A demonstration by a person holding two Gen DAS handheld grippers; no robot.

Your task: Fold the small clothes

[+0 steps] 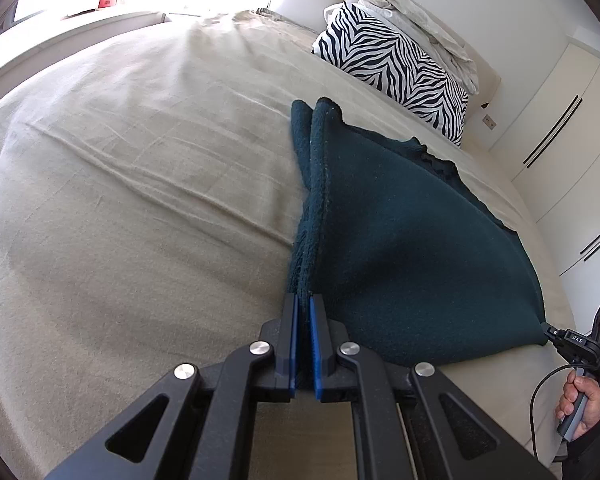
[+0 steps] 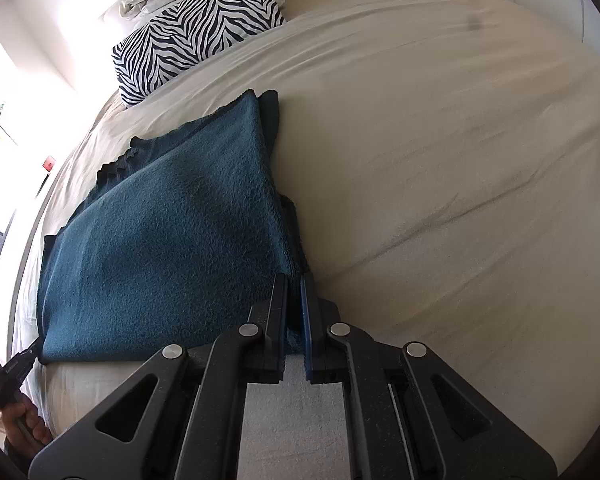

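Beige bed [image 1: 140, 200]: your work surface; its smooth sheet gives the cloth a flat place to land, and most of it lies bare to either side.
Teal cloth [image 1: 400, 248]: a small fleecy piece, stretched between your two hands near the front edge of the bed; it looks doubled over, with a second layer showing along its side edges and a wavy hem toward the far end. Its near edge is lifted and taut, which I judge keeps the fold line straight.
Striped pillow [image 2: 196, 32]: zebra-patterned, at the head of the bed, well apart from the cloth, so it should not hinder the fold.
Left hand-held gripper [image 1: 303, 320]: jaws pinched tight on the cloth's left near corner, pointing down at the bed.
Right hand-held gripper [image 2: 294, 312]: likewise clamped on the right near corner; you can see its tip biting that corner from the left wrist view too.
Why two corners: holding both ends of one edge lets you carry it over evenly, probably toward the far hem.
Risk: thick doubled layers may slip unevenly on release.
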